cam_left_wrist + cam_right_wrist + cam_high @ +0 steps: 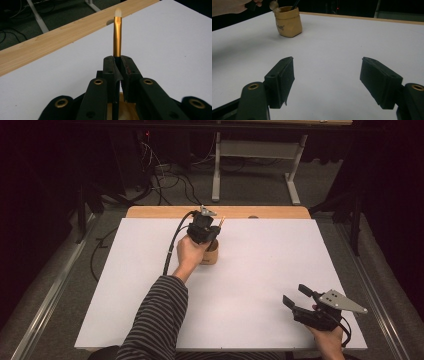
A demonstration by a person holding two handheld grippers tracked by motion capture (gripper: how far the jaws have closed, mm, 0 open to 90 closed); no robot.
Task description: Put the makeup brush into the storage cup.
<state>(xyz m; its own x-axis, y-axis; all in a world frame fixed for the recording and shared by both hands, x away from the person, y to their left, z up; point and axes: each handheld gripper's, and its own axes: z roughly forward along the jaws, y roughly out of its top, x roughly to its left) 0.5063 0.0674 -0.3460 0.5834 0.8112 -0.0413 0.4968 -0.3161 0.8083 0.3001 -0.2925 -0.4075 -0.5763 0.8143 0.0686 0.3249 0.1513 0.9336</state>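
A tan, sack-shaped pot [212, 255] stands on the white board [260, 265], left of centre toward the far edge. My left gripper [210, 231] hovers right over it, shut on a slim gold stick with a pale rounded tip [117, 37] that rises past the jaws; the pot's rim [122, 110] shows just beneath them. Near the front right corner, my right gripper [295, 295] is held low over the board, open with nothing between its fingers [327, 75]. From there the pot [287, 22] is seen far off at upper left, with a dark handle sticking out.
A strip of bare wood [250, 212] runs along the board's far edge. Beyond the table are a white desk frame [255, 150] and cables on the floor [165, 175]. A striped sleeve [160, 320] reaches in from the bottom.
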